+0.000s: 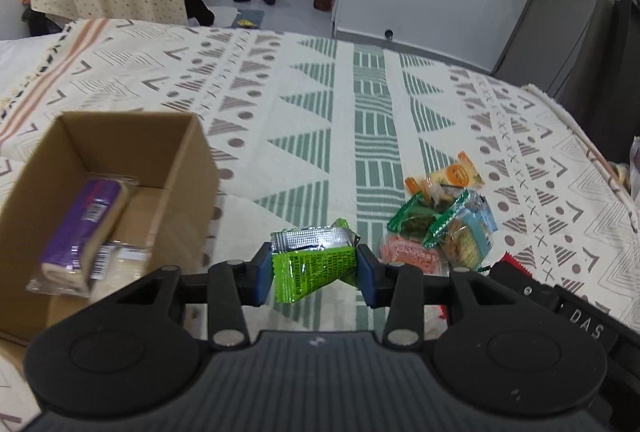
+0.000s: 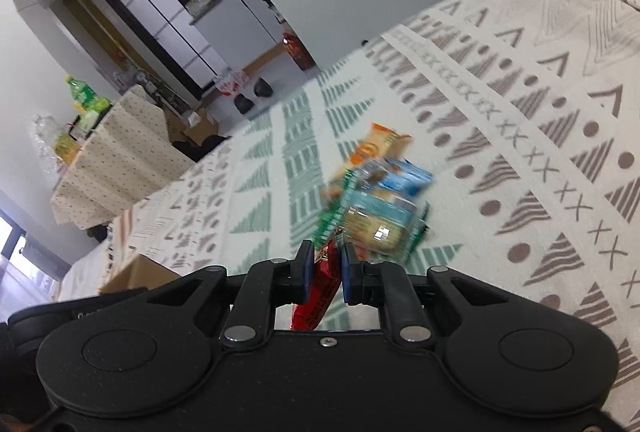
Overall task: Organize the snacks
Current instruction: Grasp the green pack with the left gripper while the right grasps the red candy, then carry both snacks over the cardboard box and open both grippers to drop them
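Patterned tablecloth (image 1: 360, 104), cardboard box (image 1: 188, 168) at left with purple packet (image 1: 84, 224) inside. Snack pile (image 1: 444, 216) right of centre. Left gripper (image 1: 314, 268) level above cloth, pinching green packet (image 1: 312, 264). Right gripper (image 2: 325, 272) tilted, clamping red packet (image 2: 320, 292) near pile.

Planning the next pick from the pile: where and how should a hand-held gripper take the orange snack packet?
Probably by the crimped far end of the orange snack packet, coming from the far side of the pile. That end lies flat and free on the tablecloth, while its near end is tucked under the green-edged packet.
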`<move>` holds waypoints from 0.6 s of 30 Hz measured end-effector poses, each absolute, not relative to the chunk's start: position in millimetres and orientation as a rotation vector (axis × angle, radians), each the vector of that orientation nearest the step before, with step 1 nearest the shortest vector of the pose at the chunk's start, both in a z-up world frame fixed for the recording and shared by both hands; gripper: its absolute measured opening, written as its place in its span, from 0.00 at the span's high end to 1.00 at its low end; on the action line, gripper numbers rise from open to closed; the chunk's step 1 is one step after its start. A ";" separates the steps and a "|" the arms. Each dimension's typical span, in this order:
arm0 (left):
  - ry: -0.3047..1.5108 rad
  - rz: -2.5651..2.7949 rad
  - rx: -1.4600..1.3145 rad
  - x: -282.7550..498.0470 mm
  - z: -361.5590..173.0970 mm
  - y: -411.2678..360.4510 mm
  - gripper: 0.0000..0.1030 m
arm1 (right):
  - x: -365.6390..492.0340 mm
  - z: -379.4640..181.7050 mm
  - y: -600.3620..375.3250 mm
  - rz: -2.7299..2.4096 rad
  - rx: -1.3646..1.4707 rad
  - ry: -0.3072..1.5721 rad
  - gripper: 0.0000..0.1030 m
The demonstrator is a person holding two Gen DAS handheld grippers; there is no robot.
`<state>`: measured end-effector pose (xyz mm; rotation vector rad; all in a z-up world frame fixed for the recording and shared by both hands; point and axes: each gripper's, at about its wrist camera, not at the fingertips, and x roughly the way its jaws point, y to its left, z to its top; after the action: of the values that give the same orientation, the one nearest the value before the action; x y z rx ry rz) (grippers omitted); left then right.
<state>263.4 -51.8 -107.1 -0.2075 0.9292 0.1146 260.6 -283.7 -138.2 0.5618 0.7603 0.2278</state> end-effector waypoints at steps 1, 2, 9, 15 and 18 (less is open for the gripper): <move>0.923 0.118 -0.207 260.5 -103.7 -49.5 0.59 | 259.5 -134.8 -282.8 0.231 0.561 0.753 0.86; 0.916 0.122 -0.207 257.3 -100.0 -47.4 0.59 | 258.4 -131.5 -281.9 0.234 0.558 0.745 0.86; 0.875 0.139 -0.220 236.7 -78.7 -29.9 0.59 | 248.1 -114.0 -272.0 0.268 0.543 0.704 0.86; 0.845 0.146 -0.235 224.4 -63.9 -16.5 0.59 | 243.9 -103.7 -258.4 0.307 0.518 0.687 0.86; 0.836 0.156 -0.241 220.2 -58.3 -9.2 0.59 | 242.1 -100.3 -251.1 0.325 0.505 0.689 0.86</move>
<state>220.2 -9.2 -58.3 -0.2415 0.8357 0.1559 242.1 -251.1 -100.3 0.5048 0.6888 0.3246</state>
